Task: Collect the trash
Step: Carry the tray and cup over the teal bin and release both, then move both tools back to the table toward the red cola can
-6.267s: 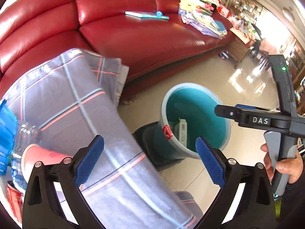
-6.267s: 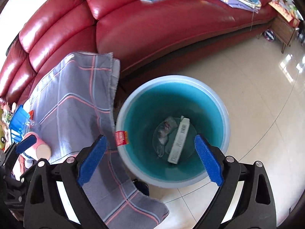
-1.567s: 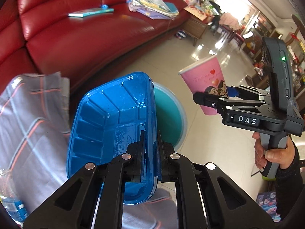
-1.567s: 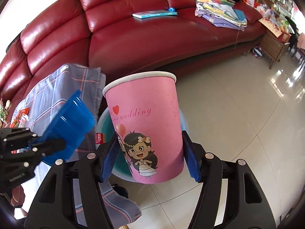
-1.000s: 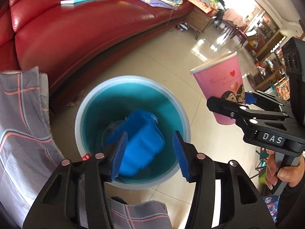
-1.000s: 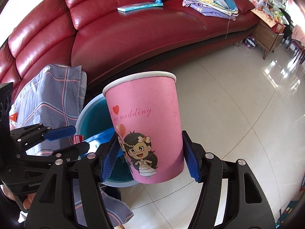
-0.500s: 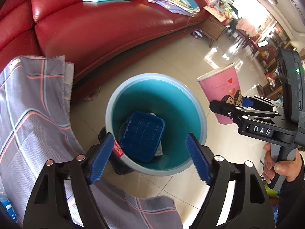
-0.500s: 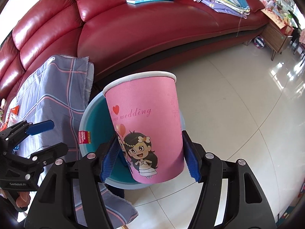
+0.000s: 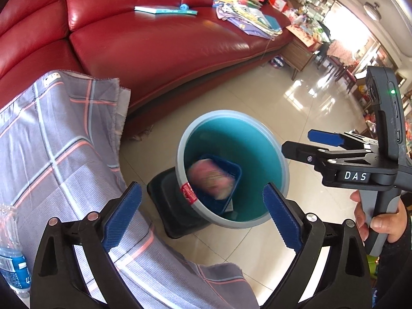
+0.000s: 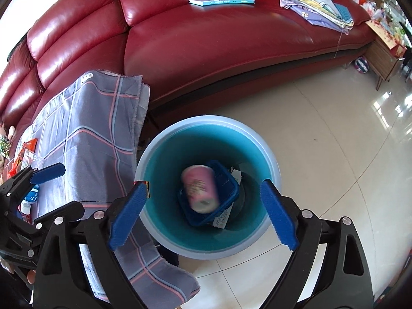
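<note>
A teal bin with a pale rim [image 10: 273, 159] stands on the tiled floor; it also shows in the left wrist view [image 9: 280, 154]. Inside lie a blue plastic tray [image 10: 229, 182] and a pink paper cup [image 10: 199, 188], blurred, on its side on the tray. The cup [image 9: 209, 180] and tray [image 9: 235, 170] show in the left wrist view too. My right gripper [image 10: 203, 216] is open and empty above the bin. My left gripper [image 9: 202, 216] is open and empty, over the bin's near edge beside the table.
A table under a grey plaid cloth [image 9: 51, 149] sits left of the bin, with a water bottle [image 9: 13, 260] and wrappers [image 10: 23, 152] on it. A red leather sofa [image 10: 219, 38] runs behind, holding a book [image 10: 221, 0] and stacked papers [image 10: 316, 5]. A black base [image 9: 164, 195] sits under the bin.
My right gripper has opened and let go of the pink cup, which now lies in the bin on the blue tray. My left gripper has drawn back toward the table, still open.
</note>
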{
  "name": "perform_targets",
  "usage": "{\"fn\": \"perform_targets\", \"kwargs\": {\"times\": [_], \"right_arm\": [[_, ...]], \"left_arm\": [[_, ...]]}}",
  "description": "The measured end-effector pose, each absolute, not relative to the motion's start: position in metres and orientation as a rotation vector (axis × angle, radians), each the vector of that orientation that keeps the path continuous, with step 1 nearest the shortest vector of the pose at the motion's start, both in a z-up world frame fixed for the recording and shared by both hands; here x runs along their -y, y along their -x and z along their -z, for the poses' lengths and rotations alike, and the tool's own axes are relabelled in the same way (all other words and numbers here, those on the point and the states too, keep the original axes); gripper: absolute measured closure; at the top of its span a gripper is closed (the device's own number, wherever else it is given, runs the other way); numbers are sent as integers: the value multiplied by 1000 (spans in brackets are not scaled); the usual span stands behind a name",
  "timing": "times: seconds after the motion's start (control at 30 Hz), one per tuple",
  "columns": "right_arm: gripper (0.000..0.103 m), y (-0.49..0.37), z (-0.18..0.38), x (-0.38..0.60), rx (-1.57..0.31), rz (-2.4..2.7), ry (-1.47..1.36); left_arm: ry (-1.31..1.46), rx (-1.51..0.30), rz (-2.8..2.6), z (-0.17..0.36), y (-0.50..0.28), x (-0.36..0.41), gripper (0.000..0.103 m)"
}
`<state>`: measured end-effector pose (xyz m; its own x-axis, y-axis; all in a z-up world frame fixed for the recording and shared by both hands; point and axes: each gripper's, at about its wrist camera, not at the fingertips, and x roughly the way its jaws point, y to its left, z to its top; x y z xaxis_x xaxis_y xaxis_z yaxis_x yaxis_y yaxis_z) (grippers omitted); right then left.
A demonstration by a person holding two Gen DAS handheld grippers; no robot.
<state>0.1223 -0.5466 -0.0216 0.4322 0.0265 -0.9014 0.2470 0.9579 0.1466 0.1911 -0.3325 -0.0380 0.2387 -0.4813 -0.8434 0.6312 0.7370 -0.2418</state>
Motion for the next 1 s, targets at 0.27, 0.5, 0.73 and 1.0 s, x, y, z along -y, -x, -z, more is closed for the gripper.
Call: {"fn": "perform_targets", "kwargs": {"times": [0.27, 0.5, 0.73, 1.0], "right_arm": [[13, -118, 11, 528, -1152, 151, -274], [13, -113, -3, 496, -1145, 140, -231], [13, -113, -18, 454, -1135, 111, -189], [13, -116, -27, 407, -1136, 65, -140]], "left_arm": [[-117, -1076, 750, 30, -186, 301, 7], [-74, -1054, 721, 19, -177, 263, 6], [-35, -1022, 678, 7, -172, 219, 6], [21, -997, 622, 0, -167, 163, 5]]}}
